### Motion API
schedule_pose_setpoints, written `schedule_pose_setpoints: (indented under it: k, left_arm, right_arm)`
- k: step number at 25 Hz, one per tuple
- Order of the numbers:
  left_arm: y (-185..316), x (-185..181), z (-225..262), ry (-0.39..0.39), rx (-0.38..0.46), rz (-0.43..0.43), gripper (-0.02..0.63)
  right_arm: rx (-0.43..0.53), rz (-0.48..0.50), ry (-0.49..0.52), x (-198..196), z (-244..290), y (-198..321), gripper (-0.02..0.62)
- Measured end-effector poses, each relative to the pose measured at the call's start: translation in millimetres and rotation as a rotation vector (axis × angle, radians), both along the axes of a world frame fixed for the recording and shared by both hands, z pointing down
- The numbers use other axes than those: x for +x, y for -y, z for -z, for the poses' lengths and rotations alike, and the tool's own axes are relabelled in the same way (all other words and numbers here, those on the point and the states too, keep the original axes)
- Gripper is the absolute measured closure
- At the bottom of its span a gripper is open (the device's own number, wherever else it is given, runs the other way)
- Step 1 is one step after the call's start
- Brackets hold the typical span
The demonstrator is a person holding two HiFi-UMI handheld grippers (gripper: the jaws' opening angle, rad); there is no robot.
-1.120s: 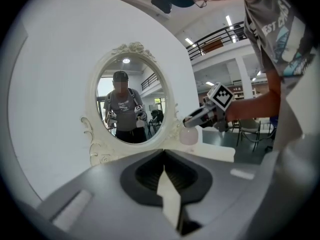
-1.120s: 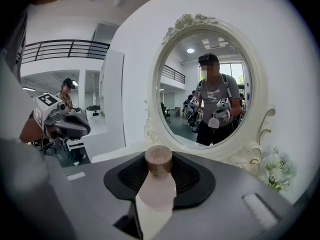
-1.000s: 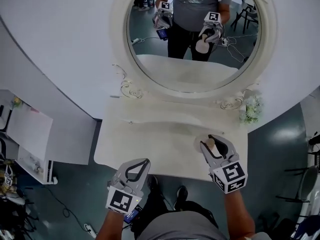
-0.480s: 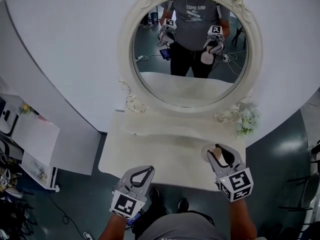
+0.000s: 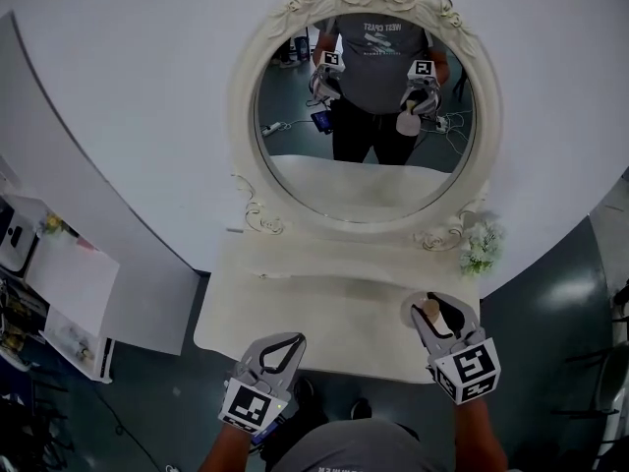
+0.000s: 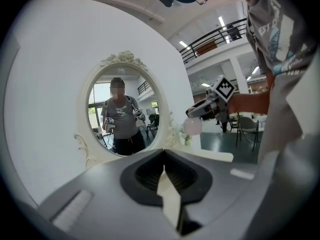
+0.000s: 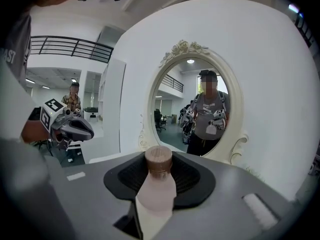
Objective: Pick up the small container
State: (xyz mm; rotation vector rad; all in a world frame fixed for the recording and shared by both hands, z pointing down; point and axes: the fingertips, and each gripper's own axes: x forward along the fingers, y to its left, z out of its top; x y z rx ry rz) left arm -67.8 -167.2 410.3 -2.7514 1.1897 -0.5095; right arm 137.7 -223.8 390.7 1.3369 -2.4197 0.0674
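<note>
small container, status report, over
Right gripper shut on small container, upright, cap up. Left gripper shut, empty. Nothing in the way above the vanity table.

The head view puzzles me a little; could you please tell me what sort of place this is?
Probably a dressing-table set staged in a large open hall rather than a bedroom: an ornate oval mirror stands over a white vanity table, and the right gripper view shows an upper balcony railing behind.

Small container (image 7: 159, 186): pale pinkish bottle, brown round cap, upright, clamped between right gripper (image 5: 433, 315) jaws, apparently clear of table (image 5: 324, 308), near its right edge.
</note>
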Motion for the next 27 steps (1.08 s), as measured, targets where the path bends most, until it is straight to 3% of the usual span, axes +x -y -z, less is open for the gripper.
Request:
schedule_pose_setpoints:
  k: [27]
  left_arm:
    - [4, 13, -8, 0.002, -0.017, -0.023, 0.603]
  right_arm:
    - [-0.033, -0.022, -0.010, 12, -16, -3, 0.454]
